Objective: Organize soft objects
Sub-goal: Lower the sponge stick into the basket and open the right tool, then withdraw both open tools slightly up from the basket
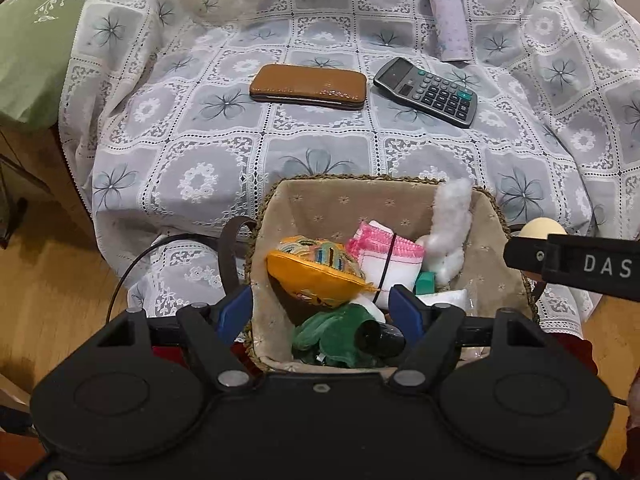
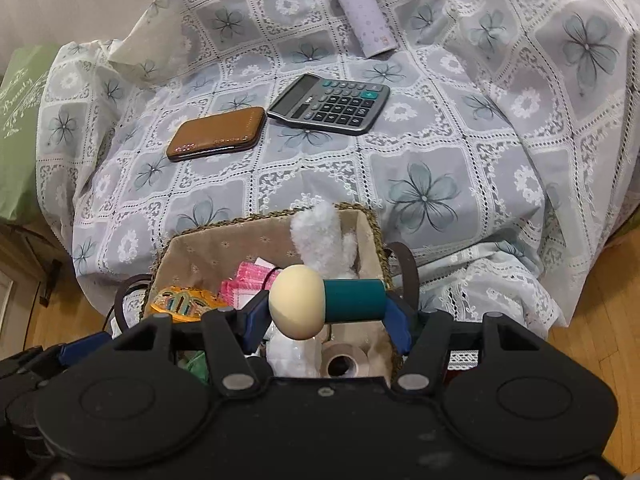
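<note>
A woven basket (image 1: 360, 184) with a beige lining stands against the front of the lace-covered surface. Inside lie an orange embroidered pouch (image 1: 316, 268), a pink-and-white cloth (image 1: 390, 254), a white fluffy piece (image 1: 452, 216), a green cloth (image 1: 332, 332) and a small black bottle (image 1: 380, 338). My left gripper (image 1: 320, 312) hangs open over the basket's near end, its blue fingers either side of the pouch without pressing it. My right gripper (image 2: 326, 314) is shut on a mushroom-shaped toy (image 2: 354, 300) with a cream head and teal stem, held sideways above the basket (image 2: 280, 216).
On the lace cloth (image 1: 320, 152) behind the basket lie a brown case (image 1: 308, 87), a grey calculator (image 1: 426, 91) and a lilac bottle (image 1: 448, 16). A green cushion (image 1: 32, 40) sits at far left. A tape roll (image 2: 340, 362) lies in the basket. Wooden floor surrounds it.
</note>
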Action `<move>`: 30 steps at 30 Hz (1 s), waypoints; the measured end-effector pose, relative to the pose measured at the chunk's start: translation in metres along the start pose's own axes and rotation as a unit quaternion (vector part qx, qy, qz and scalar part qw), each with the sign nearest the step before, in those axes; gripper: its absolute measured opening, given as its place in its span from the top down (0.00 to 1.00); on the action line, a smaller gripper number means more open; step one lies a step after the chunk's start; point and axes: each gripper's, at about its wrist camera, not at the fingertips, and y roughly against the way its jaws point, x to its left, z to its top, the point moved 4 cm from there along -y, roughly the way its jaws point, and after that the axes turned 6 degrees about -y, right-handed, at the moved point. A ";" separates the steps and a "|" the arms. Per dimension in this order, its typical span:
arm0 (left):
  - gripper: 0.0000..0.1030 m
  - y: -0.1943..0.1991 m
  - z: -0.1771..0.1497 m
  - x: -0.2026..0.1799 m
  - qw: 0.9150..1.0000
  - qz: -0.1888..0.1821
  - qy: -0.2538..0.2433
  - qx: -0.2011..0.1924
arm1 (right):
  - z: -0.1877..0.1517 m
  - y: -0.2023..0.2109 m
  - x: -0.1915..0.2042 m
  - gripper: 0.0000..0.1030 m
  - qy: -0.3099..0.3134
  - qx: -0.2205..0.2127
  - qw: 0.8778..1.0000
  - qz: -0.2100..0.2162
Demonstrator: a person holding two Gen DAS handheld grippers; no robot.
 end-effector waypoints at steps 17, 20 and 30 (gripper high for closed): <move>0.30 0.000 -0.001 0.001 1.000 0.000 0.002 0.004 | -0.001 0.003 0.003 0.35 0.009 -0.005 1.000 -0.002; 0.30 0.000 -0.001 0.001 1.000 0.000 0.002 0.004 | -0.001 0.003 0.002 0.34 0.007 -0.006 1.000 -0.005; 0.30 0.001 -0.003 0.003 1.000 0.002 0.005 0.003 | -0.003 0.003 -0.004 0.29 0.021 0.004 0.999 -0.024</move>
